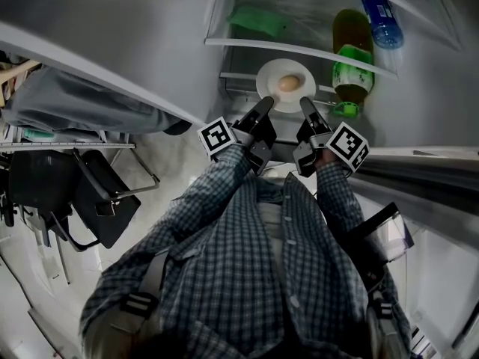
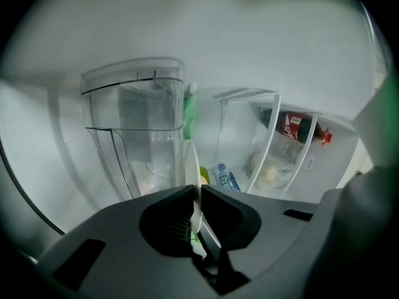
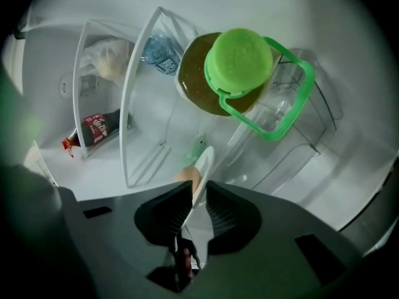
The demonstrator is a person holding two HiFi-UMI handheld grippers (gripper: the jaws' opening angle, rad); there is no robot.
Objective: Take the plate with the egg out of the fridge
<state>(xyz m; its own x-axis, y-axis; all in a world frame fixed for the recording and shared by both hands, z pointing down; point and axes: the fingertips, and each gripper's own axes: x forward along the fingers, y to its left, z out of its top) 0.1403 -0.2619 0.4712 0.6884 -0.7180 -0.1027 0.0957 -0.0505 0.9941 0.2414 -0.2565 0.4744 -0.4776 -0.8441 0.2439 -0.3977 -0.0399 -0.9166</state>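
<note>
A white plate (image 1: 271, 96) with a brown egg (image 1: 288, 83) on it sits on a low shelf inside the open fridge. My left gripper (image 1: 266, 105) is at the plate's near left rim and my right gripper (image 1: 305, 103) at its near right rim. In the left gripper view the plate (image 2: 192, 164) runs edge-on into my left gripper (image 2: 194, 195), whose jaws are shut on the rim. In the right gripper view the plate (image 3: 205, 166) and egg (image 3: 187, 178) lie between the jaws of my right gripper (image 3: 198, 189), which stand apart with a gap beside the rim.
A brown jug with a green cap (image 1: 352, 69) stands right of the plate, close to the right gripper. A blue bottle (image 1: 382, 10) and a green pack (image 1: 258, 19) lie on upper shelves. A glass shelf edge (image 1: 299, 48) crosses above the plate. A clear drawer (image 2: 137, 123) is at left.
</note>
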